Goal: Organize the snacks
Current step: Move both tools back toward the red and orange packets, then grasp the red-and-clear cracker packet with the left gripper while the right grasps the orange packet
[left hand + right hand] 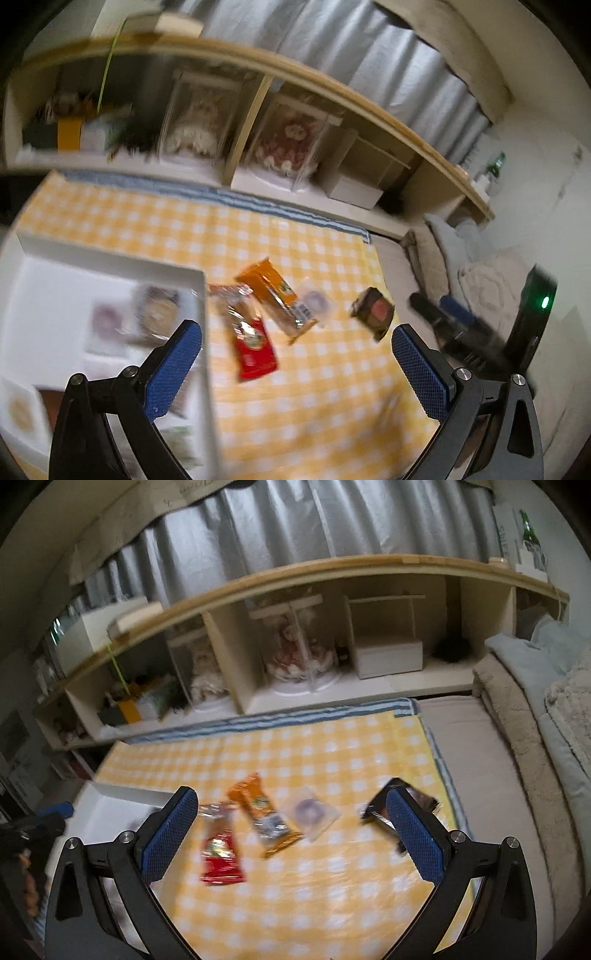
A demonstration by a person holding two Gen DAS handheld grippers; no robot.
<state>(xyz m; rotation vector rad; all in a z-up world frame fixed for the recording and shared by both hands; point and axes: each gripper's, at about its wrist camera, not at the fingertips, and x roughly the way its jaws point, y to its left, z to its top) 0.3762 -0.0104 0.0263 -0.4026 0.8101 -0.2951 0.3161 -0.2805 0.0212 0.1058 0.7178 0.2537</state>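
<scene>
Several snack packets lie on the yellow checked cloth (295, 406): a red packet (255, 343), an orange packet (275, 295), a clear packet with a purple ring (316, 301) and a dark packet (373, 312). My left gripper (295, 328) hovers open above the red and orange packets, holding nothing. In the right wrist view, my right gripper (291, 794) is open over the red packet (221, 856), the orange packet (262, 816) and the clear packet (312, 814). Its right finger hides part of the dark packet (417, 797). Both views are motion-blurred.
A white box (110, 258) with several snacks inside sits at the cloth's left edge, under my left finger. A low wooden shelf (295, 572) with clear cases and boxes runs along the back. Folded blankets (535, 701) lie to the right.
</scene>
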